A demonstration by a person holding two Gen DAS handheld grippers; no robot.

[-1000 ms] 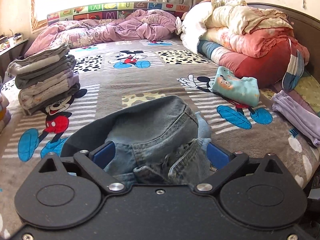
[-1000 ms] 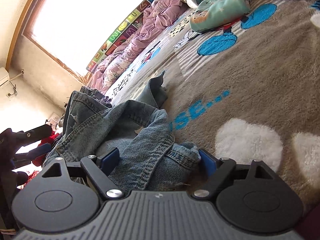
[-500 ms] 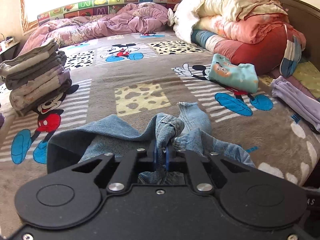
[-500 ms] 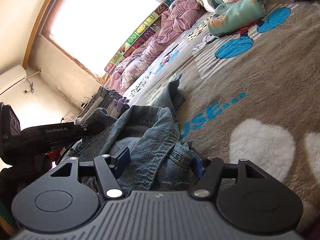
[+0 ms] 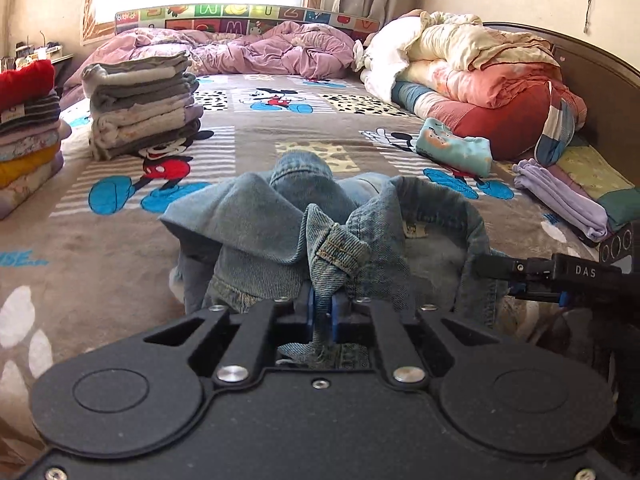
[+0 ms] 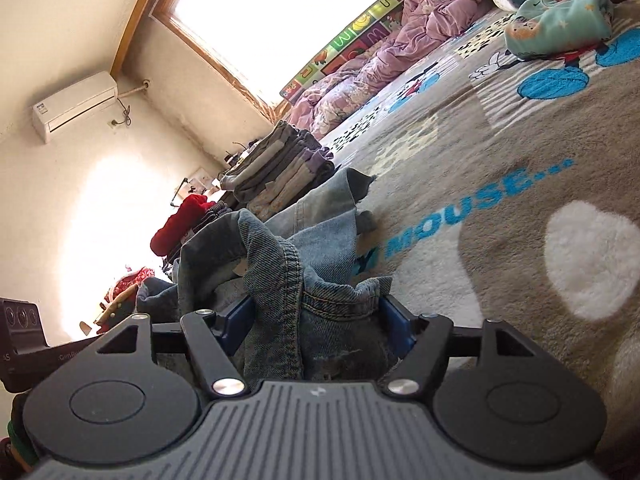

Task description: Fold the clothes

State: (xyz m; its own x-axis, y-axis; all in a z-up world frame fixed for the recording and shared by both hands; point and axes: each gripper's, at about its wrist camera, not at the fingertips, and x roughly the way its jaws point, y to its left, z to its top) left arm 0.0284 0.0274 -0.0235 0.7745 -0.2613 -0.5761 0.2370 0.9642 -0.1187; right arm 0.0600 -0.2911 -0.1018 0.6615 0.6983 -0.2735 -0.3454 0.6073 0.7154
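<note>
— Denim fills the near view: the left claw is pinched tight on a bunched edge of the denim jacket, which is heaped on the bed close in front.

— And the right claw?

— Its blue pads stand apart with a thick hem of the same jacket between them; whether they press it or only straddle it, I cannot tell.

— Which step, then?

— I judge a pick-up by two points, meant to spread the jacket flat. The next move calls for a sure hold on the right, then drawing both edges apart evenly.

— Anything hidden?

— Sleeves and front are lost in the crumple. Farther off, on the left, stands a folded stack; on the right, a teal garment lies folded.
</note>
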